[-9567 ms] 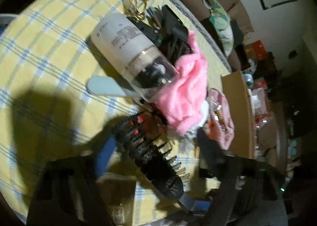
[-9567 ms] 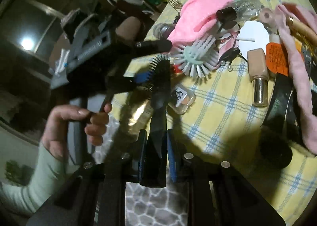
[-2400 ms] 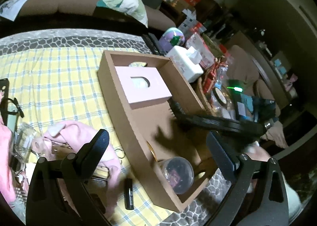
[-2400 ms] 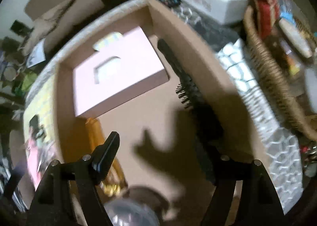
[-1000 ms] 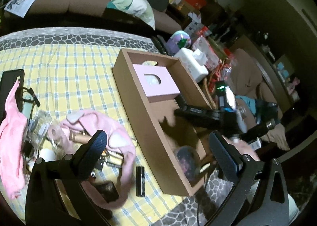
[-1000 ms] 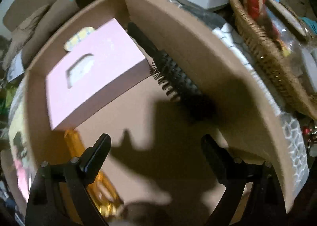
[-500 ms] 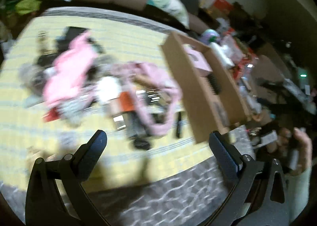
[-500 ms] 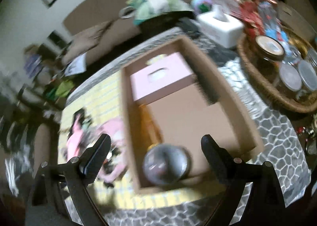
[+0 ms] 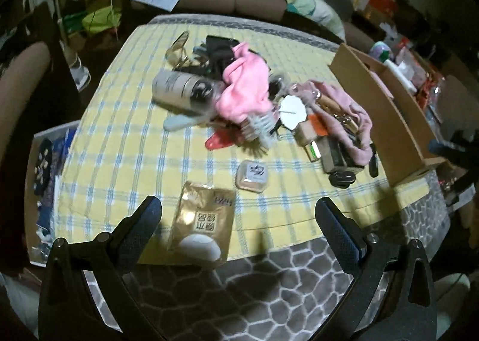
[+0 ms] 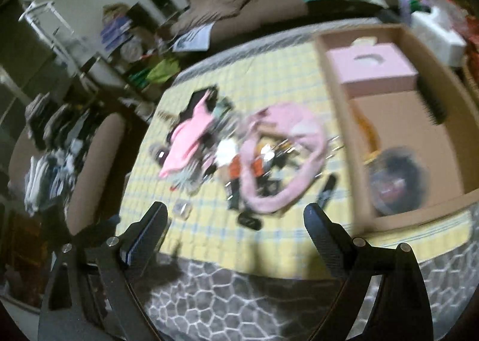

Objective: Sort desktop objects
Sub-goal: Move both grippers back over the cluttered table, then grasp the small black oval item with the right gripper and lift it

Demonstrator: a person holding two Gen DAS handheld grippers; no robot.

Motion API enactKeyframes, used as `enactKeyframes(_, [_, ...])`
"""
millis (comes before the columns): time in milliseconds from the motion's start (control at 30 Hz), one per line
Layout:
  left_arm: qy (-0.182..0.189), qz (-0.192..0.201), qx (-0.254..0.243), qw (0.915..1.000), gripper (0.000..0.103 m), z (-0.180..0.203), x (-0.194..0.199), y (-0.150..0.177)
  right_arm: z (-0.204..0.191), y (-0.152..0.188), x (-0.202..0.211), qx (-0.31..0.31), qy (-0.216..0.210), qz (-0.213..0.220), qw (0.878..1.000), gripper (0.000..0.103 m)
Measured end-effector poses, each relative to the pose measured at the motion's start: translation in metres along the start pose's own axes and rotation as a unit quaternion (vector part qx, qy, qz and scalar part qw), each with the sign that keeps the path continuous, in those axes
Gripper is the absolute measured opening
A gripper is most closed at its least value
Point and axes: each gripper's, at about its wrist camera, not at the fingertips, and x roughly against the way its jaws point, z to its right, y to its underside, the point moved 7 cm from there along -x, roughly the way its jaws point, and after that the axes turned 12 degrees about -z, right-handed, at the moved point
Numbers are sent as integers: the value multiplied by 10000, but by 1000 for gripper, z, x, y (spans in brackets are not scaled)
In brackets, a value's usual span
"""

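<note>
- Left claw (image 9: 238, 209): gaping wide, nothing in it, held back from the near edge of the worktop (image 9: 125, 119) with its yellow-and-blue checked cloth
- Right claw (image 10: 235, 218): likewise spread and empty, hanging off the same near edge; its view is smeared by blur, so trust the left view for detail
- Shallow brown cardboard tray (image 10: 338, 119): at the worktop's right side, long axis running from the near edge away from you; inside it, a pink box (image 10: 371, 67) at the far end, a black bristle hairbrush (image 10: 431, 101) lying along the right wall, a round dark-lidded jar (image 10: 392, 182) at the near end
- Unsorted heap: mid-worktop, well left of the tray; bright pink cloth (image 9: 242, 89) draped over it, pale pink fabric band (image 9: 347, 107) curling around small cosmetics
- White cylindrical bottle with clear cap (image 9: 182, 89): on its side at the heap's left, long axis across your view, cap end tucked against the pink cloth
- Gold foil sachet (image 9: 203, 221): flat, nearest your left claw, long axis pointing away from you
- Small square clear compact (image 9: 252, 175): flat, just beyond the sachet, apart from the heap
- Black lipstick-like tube (image 9: 373, 158): lying flat close beside the tray wall, long axis pointing away from you
- Hazard, as I judge it: the bottle can roll if nudged side-on; close across its body
- Hazard: the sachet lies thin and flat near the edge; your fingertips may skid and push it off
- Hazard: pulling either cloth may drag tangled small items along
</note>
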Motion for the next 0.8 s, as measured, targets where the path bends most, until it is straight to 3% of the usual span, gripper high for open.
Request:
enactKeyframes(167, [225,204,-125,9995,102,4,-3,-1,-5,11,-45,216,171,-312,9991,85])
enactKeyframes(267, [397,213,-217,9987,98,12,-4,-10,-3,19,-68,301,256,-482,9981,62])
enactKeyframes(300, [388,225,-242,9987,97,14,-5,-12,0,21,-75,302,331,-567,9974,47])
enactKeyframes(367, [390,197,-236,9988,97,15,-8,-16,6,27,-91,346,468,-771,9953,38])
enactKeyframes(467, [575,152,-55,9982,96,17,-11,-20,19,32,-109,299,742,-823,9934,38])
enactKeyframes(567, [694,167,39,9974,96,20,-11,-21,23,32,-127,250,751,-890,9929,38])
enactKeyframes(800, [635,108,70,9979,96,24,-15,-20,8,19,-146,754,1228,-528,9881,38])
